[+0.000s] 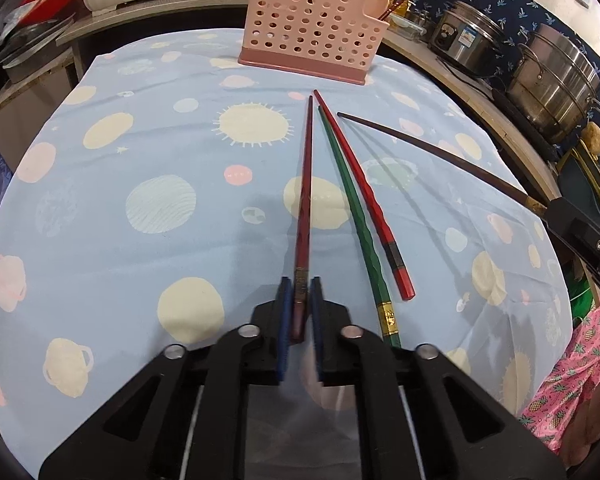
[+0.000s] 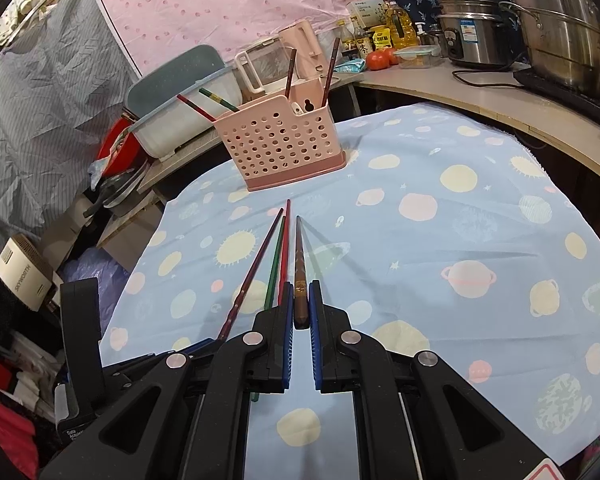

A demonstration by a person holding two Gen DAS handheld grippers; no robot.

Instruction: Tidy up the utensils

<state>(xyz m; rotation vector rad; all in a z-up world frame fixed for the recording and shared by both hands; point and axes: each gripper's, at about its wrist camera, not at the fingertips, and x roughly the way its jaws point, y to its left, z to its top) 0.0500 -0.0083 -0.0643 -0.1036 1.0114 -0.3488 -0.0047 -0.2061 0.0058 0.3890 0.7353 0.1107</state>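
so both claws are clamped: left claw [image 1: 300,300] on the dark red speckled chopstick [image 1: 305,200], right claw [image 2: 301,304] on the brown wooden chopstick [image 2: 300,264], both near the thick end w/ tips over the tabletop's blue planet-print cloth [image 1: 140,140]. light, stiff, slick sticks; thick end prob grips best.

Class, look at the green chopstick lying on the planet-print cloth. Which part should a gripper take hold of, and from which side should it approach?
Grip the green chopstick at its thick end, near the gold band, which points toward the cameras. Come from above, pads across its width. It lies flat on the cloth and the red chopstick crosses it near the thin tips, so the thick end is freer.
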